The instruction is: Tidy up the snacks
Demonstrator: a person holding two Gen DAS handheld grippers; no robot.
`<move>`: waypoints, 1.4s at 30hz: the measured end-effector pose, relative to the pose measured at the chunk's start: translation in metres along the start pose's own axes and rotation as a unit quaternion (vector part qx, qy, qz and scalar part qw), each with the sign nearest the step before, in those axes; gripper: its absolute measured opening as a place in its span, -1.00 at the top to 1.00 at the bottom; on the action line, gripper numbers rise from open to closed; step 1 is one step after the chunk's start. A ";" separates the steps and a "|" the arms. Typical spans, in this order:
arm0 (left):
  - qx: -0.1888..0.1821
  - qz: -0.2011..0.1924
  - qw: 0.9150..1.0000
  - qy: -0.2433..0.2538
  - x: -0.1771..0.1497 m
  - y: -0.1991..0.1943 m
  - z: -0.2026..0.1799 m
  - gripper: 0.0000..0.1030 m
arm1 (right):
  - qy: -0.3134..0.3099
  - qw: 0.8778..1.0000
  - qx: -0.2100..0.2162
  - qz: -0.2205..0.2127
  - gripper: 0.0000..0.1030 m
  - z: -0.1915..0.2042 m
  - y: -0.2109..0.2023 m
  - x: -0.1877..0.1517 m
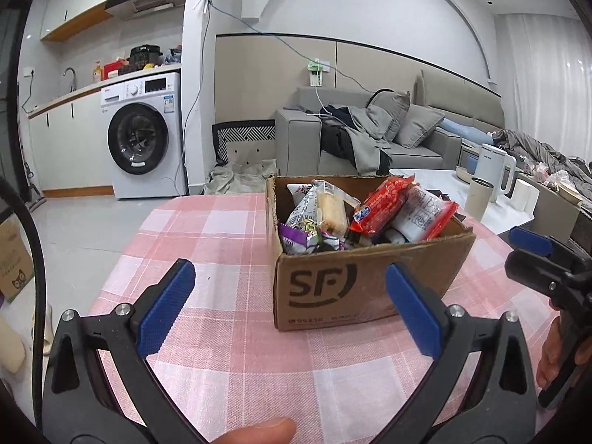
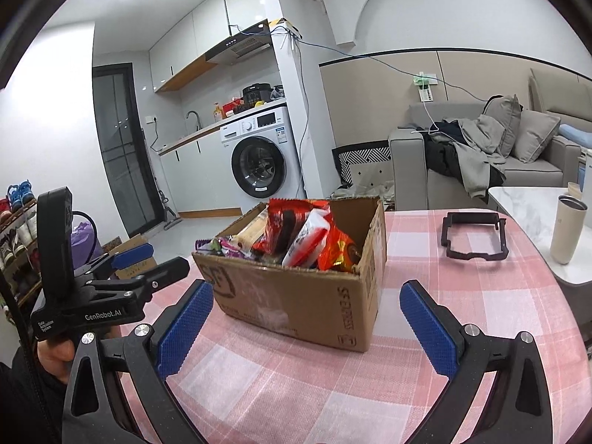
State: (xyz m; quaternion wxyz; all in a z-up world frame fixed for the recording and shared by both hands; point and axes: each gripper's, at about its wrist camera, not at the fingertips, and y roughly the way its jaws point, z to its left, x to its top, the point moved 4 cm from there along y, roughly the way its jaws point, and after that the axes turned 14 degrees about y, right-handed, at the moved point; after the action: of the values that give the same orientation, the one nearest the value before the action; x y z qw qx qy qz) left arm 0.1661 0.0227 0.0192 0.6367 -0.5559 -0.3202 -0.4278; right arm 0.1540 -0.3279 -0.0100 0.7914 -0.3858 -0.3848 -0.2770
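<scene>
Snacks fill the cardboard box at frame centre on the pink-checked bench; left tongs and right tongs both gape wide, holding nothing.

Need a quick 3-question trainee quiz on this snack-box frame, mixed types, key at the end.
1. True or false: the left gripper is shut on a snack.
2. What holds the snack packets? A) a plastic basket B) the cardboard box C) a drawer
3. Fill in: the black frame lies on the ____ tablecloth, apart from the box.

Key
1. False: both the left and the right gripper are open and hold nothing.
2. B
3. pink checked
</scene>
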 end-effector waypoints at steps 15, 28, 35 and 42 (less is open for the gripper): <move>0.016 -0.011 1.000 -0.008 -0.032 -0.009 0.009 -0.99 | -0.038 0.999 -0.014 -0.021 -0.99 0.006 -0.003 -0.016; 0.018 -0.013 1.000 -0.009 -0.036 -0.006 0.006 -0.99 | -0.049 0.998 -0.022 -0.027 -0.99 0.004 0.003 -0.023; 0.018 -0.017 1.000 -0.007 -0.036 -0.006 0.003 -0.99 | -0.042 0.998 -0.015 -0.032 -0.99 0.001 0.001 -0.021; 0.017 -0.018 1.000 -0.006 -0.036 -0.005 0.002 -0.99 | -0.051 0.998 -0.019 -0.027 -0.99 0.003 0.004 -0.024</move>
State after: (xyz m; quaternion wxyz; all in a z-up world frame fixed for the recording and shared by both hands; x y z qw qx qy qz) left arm 0.1460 0.0314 -0.0100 0.6361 -0.5420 -0.3410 -0.4305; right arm 0.1427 -0.3193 -0.0299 0.7552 -0.4038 -0.4301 -0.2857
